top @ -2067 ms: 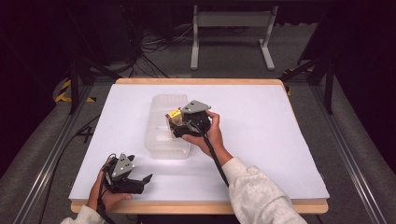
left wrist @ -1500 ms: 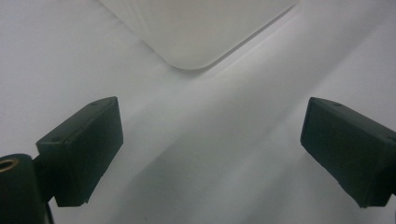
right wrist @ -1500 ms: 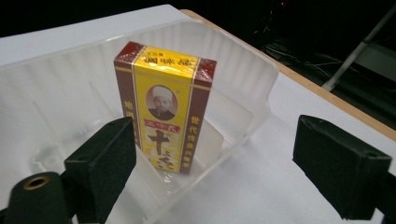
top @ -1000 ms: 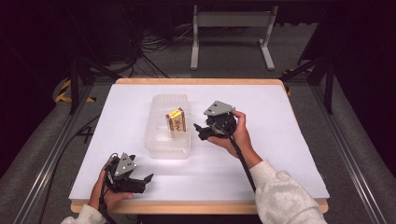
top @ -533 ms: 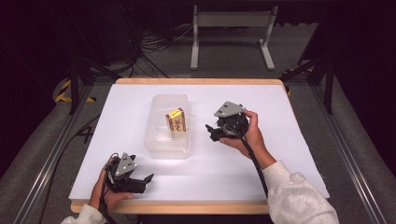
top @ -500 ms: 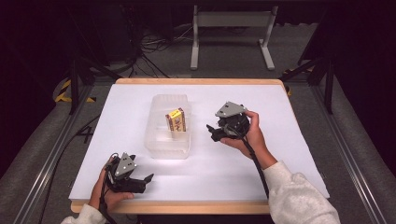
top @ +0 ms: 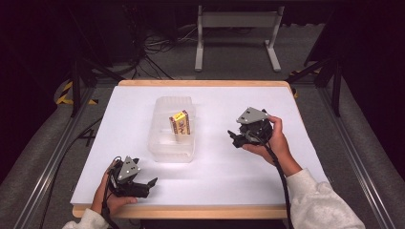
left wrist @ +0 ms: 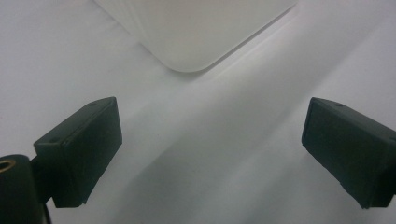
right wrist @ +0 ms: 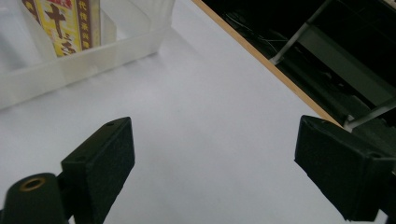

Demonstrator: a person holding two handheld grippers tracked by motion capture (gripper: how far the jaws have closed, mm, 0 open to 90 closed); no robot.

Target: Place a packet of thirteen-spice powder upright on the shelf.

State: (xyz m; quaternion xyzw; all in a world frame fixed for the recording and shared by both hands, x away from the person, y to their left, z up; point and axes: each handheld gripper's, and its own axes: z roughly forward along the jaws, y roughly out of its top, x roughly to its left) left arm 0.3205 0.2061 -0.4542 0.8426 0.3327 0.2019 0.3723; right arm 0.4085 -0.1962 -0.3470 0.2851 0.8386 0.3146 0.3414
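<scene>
High view, tabletop: yellow box [top: 180, 126] standing upright on end inside clear plastic bin [top: 172, 147], leaning toward the bin's far half, long axis near vertical. Right gripper [top: 235, 138] held above the white table [top: 229, 176], off to the bin's right and apart from it, jaws spread wide with nothing between them, tips aimed leftward at the box. Left gripper [top: 152, 182] parked at the table's near edge, below the bin's near-left corner, jaws likewise apart and empty. Right gripper view: box [right wrist: 63, 23] up and to the left behind the bin wall [right wrist: 84, 65], beyond the jaws. Left gripper view: bin's rounded corner [left wrist: 191, 51] straight ahead. Box nearer the right gripper, judging by the overhead frame; reach from there leftward and over the rim.
</scene>
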